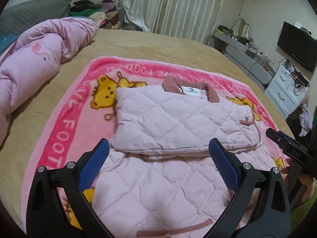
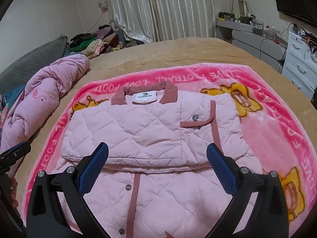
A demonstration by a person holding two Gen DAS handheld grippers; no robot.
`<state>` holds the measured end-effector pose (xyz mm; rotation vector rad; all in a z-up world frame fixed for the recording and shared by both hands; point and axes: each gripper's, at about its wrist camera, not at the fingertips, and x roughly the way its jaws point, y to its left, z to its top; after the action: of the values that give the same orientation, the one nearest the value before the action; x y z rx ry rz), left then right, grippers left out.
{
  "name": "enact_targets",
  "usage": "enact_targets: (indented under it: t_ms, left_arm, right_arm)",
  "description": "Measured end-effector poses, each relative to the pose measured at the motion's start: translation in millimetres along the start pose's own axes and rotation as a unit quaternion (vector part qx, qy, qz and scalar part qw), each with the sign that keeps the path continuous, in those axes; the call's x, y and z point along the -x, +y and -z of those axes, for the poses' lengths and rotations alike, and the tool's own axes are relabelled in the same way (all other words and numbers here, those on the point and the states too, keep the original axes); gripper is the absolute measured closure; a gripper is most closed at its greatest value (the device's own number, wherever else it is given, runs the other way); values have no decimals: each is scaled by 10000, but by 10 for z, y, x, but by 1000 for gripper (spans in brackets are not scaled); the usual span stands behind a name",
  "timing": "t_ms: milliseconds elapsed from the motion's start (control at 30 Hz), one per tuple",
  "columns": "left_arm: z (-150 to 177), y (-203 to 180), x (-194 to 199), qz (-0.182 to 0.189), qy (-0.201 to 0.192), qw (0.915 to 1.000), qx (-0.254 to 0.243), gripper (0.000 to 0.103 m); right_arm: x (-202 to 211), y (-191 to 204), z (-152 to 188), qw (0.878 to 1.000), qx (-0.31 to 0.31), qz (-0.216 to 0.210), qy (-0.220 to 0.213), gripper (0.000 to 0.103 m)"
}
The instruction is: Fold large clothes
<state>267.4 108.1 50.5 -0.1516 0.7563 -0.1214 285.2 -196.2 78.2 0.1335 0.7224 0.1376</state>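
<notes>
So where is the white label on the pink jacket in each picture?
Left wrist view: the white label sits above the middle, slightly right, inside the dark pink collar.
Right wrist view: the white label is a bit left of the middle, in the upper half, between the collar's two flaps.
Shared landmark: the pink bear blanket with its "LOVE FOOTBALL" border lies under the jacket.

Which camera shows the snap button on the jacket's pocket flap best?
The right wrist view: the snap button faces the camera, large and clear on the pocket flap. In the left wrist view it is a small dot near the jacket's right edge.
</notes>
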Motion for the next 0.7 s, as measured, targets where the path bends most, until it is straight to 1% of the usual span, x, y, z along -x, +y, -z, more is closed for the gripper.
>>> enact_targets:
  t_ms: [200,533,700]
  left_arm:
    - [-12,66,161,35,-113,9998,131,9]
    - [44,143,430,-94,-319,9992,200,9]
    - [35,136,611,-144,-530,9984,165,9]
  right_arm:
    - [169,-16,1,9999,-39,-46,-117,4]
    - [494,-29,27,9994,29,-149,-313,4]
    - [656,-68,54,9990,55,-169,-408,4]
